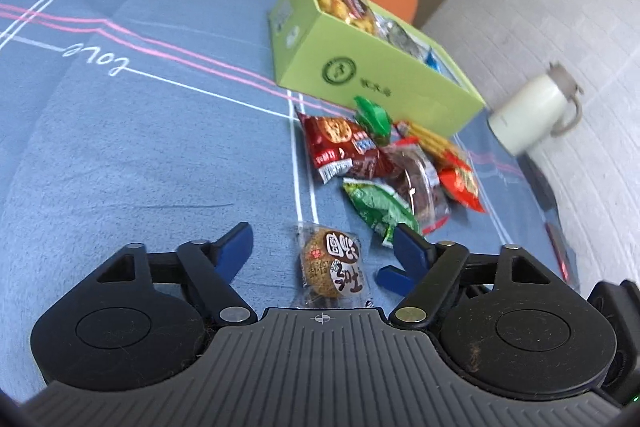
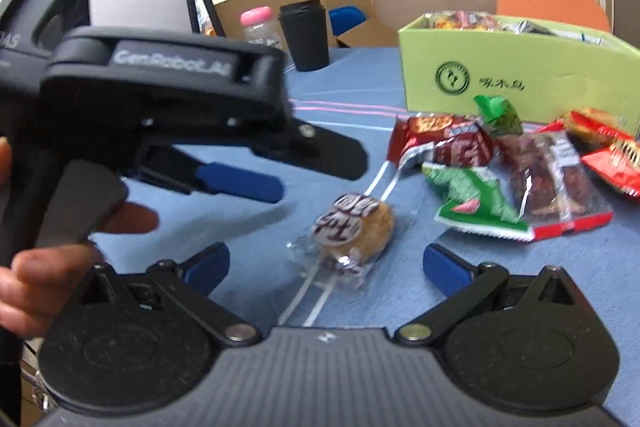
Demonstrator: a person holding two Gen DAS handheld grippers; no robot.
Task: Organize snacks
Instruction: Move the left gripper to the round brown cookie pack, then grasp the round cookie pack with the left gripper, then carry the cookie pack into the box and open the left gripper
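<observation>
Blue-tipped left tool (image 1: pixel 322 247) open, right tool (image 2: pixel 326 261) wide (both empty) — wrapped cake (image 1: pixel 332 269) lying loose between the tips

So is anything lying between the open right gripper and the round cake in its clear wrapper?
Nothing visible does. The round cake lies alone on the blue cloth just ahead of the right gripper; the left gripper hovers off to one side.

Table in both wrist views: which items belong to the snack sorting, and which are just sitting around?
Belongs to the job:
- green box, already part filled
- round wrapped pastry, nearest both grippers
- red biscuit packet
- green-and-white packet
- clear-wrapped brown cake
- green candy

Just lying about:
- black cup
- glass jar with pink lid
- white mug
</observation>
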